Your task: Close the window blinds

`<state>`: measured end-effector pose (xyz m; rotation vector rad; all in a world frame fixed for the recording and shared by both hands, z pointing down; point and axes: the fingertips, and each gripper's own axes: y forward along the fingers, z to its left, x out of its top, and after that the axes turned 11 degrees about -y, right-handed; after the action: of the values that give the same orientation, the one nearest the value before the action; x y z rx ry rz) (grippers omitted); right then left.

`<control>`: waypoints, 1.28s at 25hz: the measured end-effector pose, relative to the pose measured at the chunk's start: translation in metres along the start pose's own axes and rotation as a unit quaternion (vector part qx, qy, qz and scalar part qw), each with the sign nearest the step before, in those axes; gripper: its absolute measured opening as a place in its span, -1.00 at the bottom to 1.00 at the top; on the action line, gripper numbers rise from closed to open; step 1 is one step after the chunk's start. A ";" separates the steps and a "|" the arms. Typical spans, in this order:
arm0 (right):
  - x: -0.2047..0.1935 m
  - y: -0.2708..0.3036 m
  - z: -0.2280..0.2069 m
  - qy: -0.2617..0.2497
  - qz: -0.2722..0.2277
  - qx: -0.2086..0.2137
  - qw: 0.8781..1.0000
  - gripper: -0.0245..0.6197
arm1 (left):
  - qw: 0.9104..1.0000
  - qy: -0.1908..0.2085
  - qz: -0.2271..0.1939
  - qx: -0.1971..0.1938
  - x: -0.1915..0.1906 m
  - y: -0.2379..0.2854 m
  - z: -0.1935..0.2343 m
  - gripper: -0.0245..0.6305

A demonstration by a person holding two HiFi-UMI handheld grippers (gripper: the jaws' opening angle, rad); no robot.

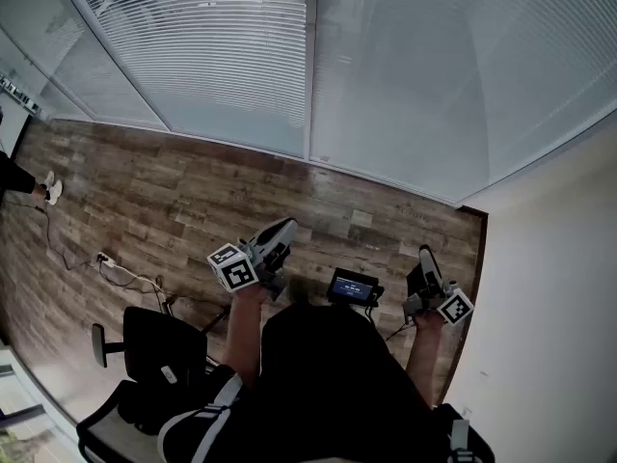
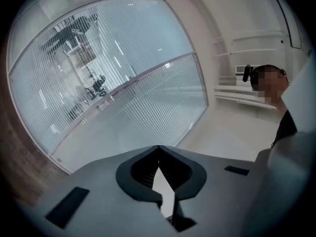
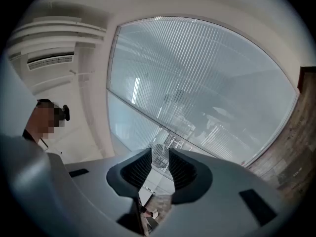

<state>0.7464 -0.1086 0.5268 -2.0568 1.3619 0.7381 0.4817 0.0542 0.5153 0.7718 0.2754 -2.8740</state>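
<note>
Left grey gripper (image 2: 158,151) has jaws pressed together, empty; right grey gripper (image 3: 160,158) has jaws spread, empty. Both sit well apart from white slatted window blinds (image 1: 222,56), which look see-through, so closing seems unstarted.

No legible text anywhere; small screen (image 1: 352,287) lit, print unreadable

Office: window blinds (image 1: 222,56), swivel chair (image 1: 157,351)

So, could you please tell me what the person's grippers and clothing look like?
The left gripper and right gripper are grey bodies with dark ribbed pads, each bearing a white cube with black square markers. The person wears a black top.
</note>
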 end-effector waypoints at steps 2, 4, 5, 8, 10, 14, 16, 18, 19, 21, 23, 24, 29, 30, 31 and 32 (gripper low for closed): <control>-0.004 0.003 0.004 0.000 0.003 0.002 1.000 -0.56 | 1.000 -0.001 -0.004 -0.002 0.003 -0.005 0.001 -0.91; -0.010 0.010 0.009 -0.002 0.006 0.004 1.000 -0.56 | 1.000 -0.003 -0.007 -0.004 0.010 -0.011 0.004 -0.91; -0.012 0.015 0.012 -0.003 0.008 0.006 1.000 -0.56 | 1.000 -0.003 -0.009 -0.005 0.014 -0.014 0.006 -0.91; -0.019 0.025 0.012 -0.006 0.012 0.011 1.000 -0.56 | 1.000 -0.002 -0.016 -0.009 0.018 -0.017 0.012 -0.91; -0.023 0.036 0.017 -0.010 0.018 0.016 1.000 -0.56 | 1.000 0.000 -0.022 -0.011 0.026 -0.023 0.014 -0.91; -0.038 0.070 0.043 -0.021 0.034 0.031 0.999 -0.56 | 0.999 0.002 -0.042 -0.011 0.056 -0.049 0.021 -0.91; -0.044 0.081 0.050 -0.024 0.041 0.035 0.998 -0.56 | 0.998 0.002 -0.056 -0.010 0.067 -0.061 0.024 -0.91; -0.050 0.093 0.051 -0.022 0.049 0.037 0.998 -0.56 | 0.997 0.002 -0.073 -0.006 0.080 -0.072 0.028 -0.91; -0.053 0.101 0.051 -0.019 0.055 0.040 0.998 -0.56 | 0.996 0.003 -0.084 -0.002 0.087 -0.079 0.031 -0.91; -0.063 0.119 0.051 -0.013 0.069 0.048 0.996 -0.56 | 0.994 0.004 -0.111 0.007 0.103 -0.096 0.037 -0.91; -0.075 0.141 0.054 -0.009 0.091 0.063 0.994 -0.56 | 0.990 0.008 -0.141 0.019 0.118 -0.117 0.042 -0.91; -0.083 0.155 0.056 -0.008 0.102 0.073 0.992 -0.56 | 0.987 0.011 -0.155 0.027 0.125 -0.128 0.046 -0.91; -0.120 0.243 0.067 0.004 0.150 0.126 0.981 -0.56 | 0.974 0.016 -0.217 0.062 0.167 -0.171 0.072 -0.91; -0.127 0.264 0.068 0.007 0.158 0.136 0.978 -0.56 | 0.971 0.016 -0.228 0.068 0.179 -0.177 0.079 -0.91; -0.136 0.287 0.067 0.012 0.165 0.145 0.975 -0.56 | 0.968 0.018 -0.239 0.074 0.193 -0.183 0.087 -0.91; -0.146 0.313 0.065 0.019 0.173 0.152 0.973 -0.56 | 0.965 0.021 -0.249 0.081 0.209 -0.189 0.094 -0.91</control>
<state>0.3970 -0.0734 0.5384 -1.6226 1.7626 0.5862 0.2210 0.1970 0.5156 0.9022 0.2751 -3.3913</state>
